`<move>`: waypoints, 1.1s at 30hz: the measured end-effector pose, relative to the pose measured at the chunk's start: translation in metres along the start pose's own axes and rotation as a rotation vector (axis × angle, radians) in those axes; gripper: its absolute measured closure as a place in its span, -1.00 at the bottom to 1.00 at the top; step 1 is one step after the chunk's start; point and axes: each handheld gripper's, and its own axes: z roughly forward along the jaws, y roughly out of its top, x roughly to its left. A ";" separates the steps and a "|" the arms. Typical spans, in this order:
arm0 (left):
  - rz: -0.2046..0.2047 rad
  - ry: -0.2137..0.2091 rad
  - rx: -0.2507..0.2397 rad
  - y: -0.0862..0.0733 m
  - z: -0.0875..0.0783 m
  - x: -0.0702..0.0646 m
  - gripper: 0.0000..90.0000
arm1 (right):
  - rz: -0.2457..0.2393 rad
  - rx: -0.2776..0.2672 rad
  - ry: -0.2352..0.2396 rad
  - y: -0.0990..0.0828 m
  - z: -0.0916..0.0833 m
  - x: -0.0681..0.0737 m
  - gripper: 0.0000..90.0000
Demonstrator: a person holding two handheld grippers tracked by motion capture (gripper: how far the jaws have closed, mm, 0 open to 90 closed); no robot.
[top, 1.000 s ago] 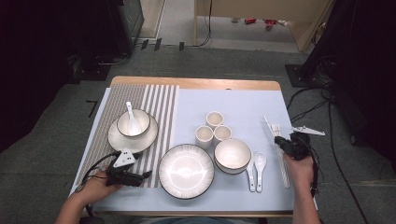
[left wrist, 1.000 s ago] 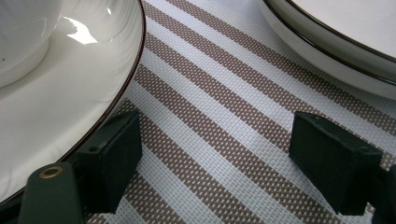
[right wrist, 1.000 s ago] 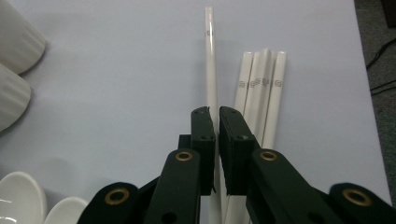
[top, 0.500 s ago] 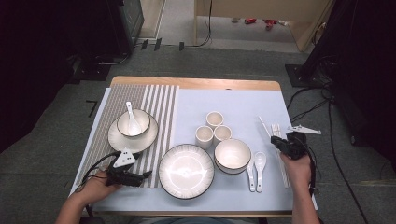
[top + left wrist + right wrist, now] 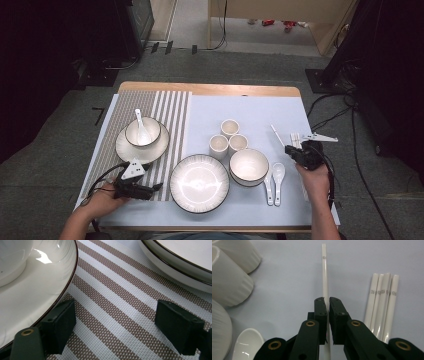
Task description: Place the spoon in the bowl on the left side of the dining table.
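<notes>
My right gripper [image 5: 328, 302] is shut on a white chopstick [image 5: 325, 272], which runs forward from between the jaws. In the high view that gripper [image 5: 291, 150] sits at the table's right side, and the chopstick [image 5: 276, 134] points toward the far left. Several more chopsticks [image 5: 384, 302] lie side by side just to its right. My left gripper [image 5: 152, 189] rests low at the front left with its jaws wide open. They stand over the striped placemat [image 5: 112, 290] with nothing between them [image 5: 115, 315].
A plate [image 5: 131, 150] with a bowl and spoon [image 5: 142, 132] is on the placemat. A large plate [image 5: 199, 182], a bowl [image 5: 248, 166], three cups [image 5: 229, 137] and two spoons [image 5: 274, 180] sit mid-table. The large plate's rim [image 5: 175, 262] is close to the left gripper.
My right gripper has shifted a little to the left, carrying the chopstick away from the pile. The left gripper has stayed still.
</notes>
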 end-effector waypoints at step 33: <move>0.001 0.000 0.000 0.000 0.000 0.000 -0.61 | -0.043 -0.029 0.057 0.013 -0.010 0.026 0.90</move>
